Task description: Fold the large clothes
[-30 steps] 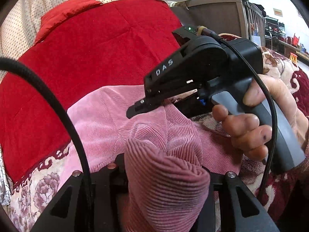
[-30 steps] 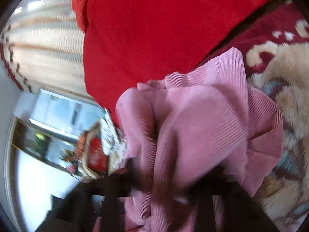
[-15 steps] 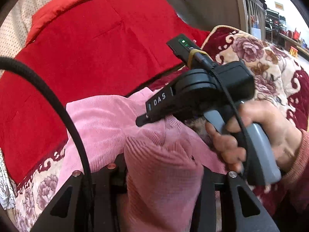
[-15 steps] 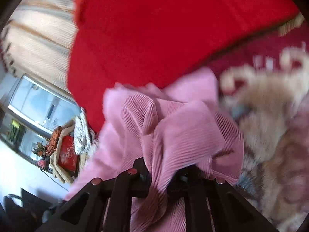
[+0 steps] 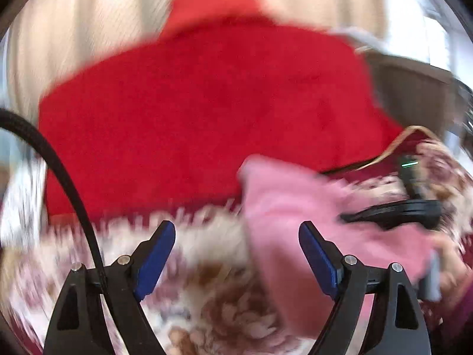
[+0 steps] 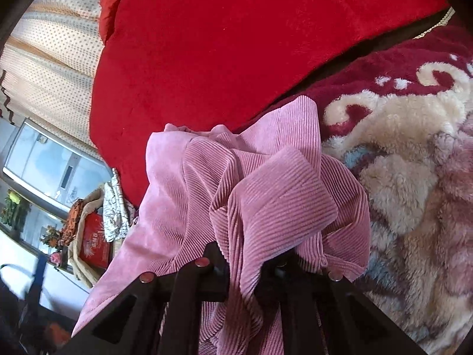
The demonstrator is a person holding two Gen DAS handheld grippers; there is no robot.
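The left gripper (image 5: 236, 254) is standing wide apart with nothing between its jaws, having just been opening; the pink corduroy garment (image 6: 266, 195) is bunching in the right gripper (image 6: 254, 269), clamped tight, so folding is looking barely started

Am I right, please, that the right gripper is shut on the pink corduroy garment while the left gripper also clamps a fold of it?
Not quite. The left gripper stands open with nothing between its blue pads, as the left wrist view shows; its jaws have just been opening. The right gripper is indeed shut on the pink corduroy garment.
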